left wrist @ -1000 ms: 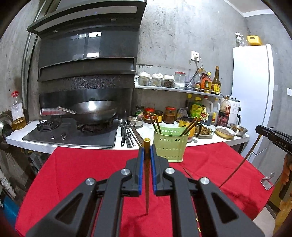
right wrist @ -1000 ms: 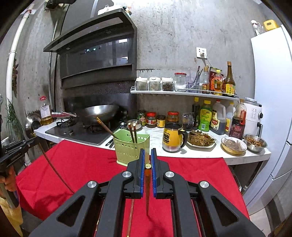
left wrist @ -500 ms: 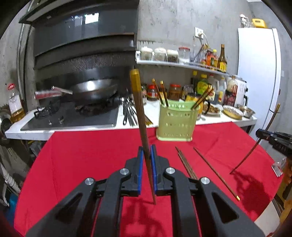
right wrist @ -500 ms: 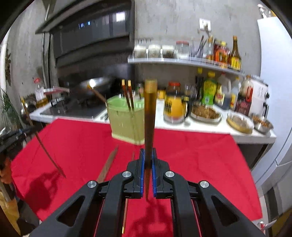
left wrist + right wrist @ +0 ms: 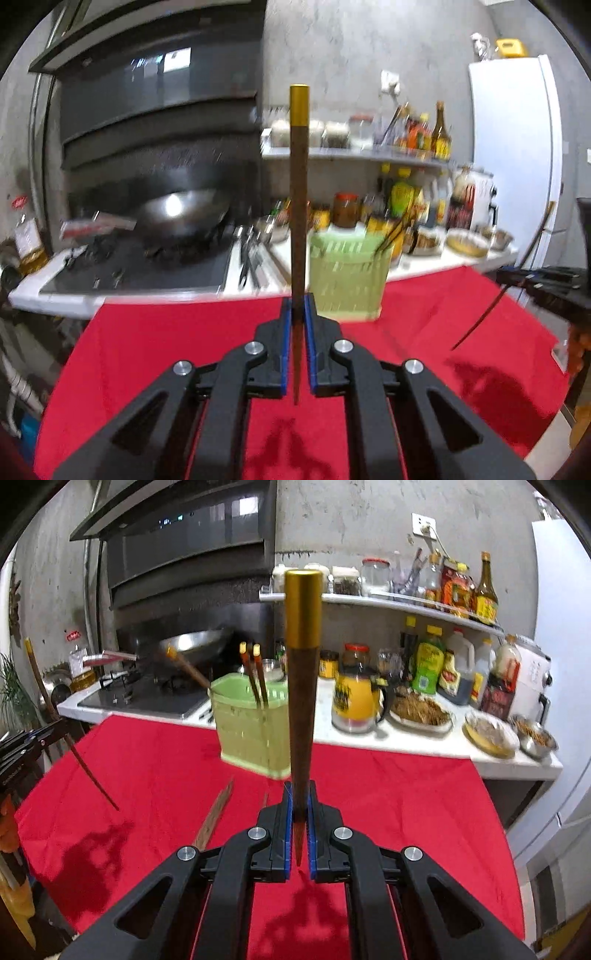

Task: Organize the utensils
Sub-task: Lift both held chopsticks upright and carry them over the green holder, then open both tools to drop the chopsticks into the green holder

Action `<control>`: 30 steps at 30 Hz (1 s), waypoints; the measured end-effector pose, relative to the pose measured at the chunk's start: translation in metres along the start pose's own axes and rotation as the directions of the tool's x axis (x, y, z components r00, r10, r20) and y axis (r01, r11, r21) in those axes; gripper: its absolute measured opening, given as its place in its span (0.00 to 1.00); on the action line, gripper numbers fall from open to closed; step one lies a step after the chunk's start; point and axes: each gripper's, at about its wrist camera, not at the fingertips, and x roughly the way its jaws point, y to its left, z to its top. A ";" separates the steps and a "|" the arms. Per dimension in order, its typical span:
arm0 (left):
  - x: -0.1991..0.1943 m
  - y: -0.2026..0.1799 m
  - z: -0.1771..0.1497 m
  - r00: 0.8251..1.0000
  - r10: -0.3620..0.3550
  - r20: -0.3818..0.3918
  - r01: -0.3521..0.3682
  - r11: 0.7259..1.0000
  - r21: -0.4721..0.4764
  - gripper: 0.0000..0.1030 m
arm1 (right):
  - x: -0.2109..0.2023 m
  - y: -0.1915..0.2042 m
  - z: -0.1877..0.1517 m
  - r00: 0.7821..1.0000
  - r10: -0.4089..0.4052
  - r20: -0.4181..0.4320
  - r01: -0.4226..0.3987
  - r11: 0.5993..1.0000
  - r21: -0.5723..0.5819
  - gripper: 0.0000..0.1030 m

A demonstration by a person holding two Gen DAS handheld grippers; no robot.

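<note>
The left gripper (image 5: 298, 325) has its jaws clamped on a gold-capped chopstick (image 5: 298, 192) low on the shaft, near the pointed tip, so the long capped end stands upright and the tip pokes out below the pads. The right gripper (image 5: 300, 808) pinches a second chopstick (image 5: 302, 686) the same way, cap up. Holding each one vertical with the tip down probably readies it to drop straight into the green utensil basket (image 5: 251, 727), which stands at the far edge of the red tablecloth (image 5: 388, 794), ahead of both grippers. Three chopsticks already lean inside that basket, caps up. On the cloth in front of the basket more loose chopsticks (image 5: 216, 818) lie flat, not yet collected. Behind the basket runs the white counter (image 5: 406, 740) with a yellow jug (image 5: 354, 698) just to the basket's right.
</note>
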 end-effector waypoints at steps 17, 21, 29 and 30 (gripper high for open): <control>0.138 -0.037 0.123 0.990 -0.097 0.101 0.101 0.994 -0.037 0.06 | 0.080 -0.011 0.129 0.989 0.078 0.127 -0.082 0.996 0.026 0.06; 0.182 -0.040 0.105 0.996 -0.090 -0.002 0.090 0.995 -0.032 0.06 | 0.116 -0.011 0.117 0.994 0.096 0.046 -0.098 0.995 0.031 0.07; 0.191 -0.027 0.102 0.995 -0.095 -0.021 0.093 0.994 -0.055 0.14 | 0.111 -0.017 0.112 0.995 0.065 0.076 -0.068 0.997 0.040 0.49; 0.182 -0.026 0.106 0.996 -0.091 0.001 0.091 0.994 -0.053 0.27 | 0.104 -0.019 0.114 0.994 0.056 0.092 -0.060 0.998 0.036 0.49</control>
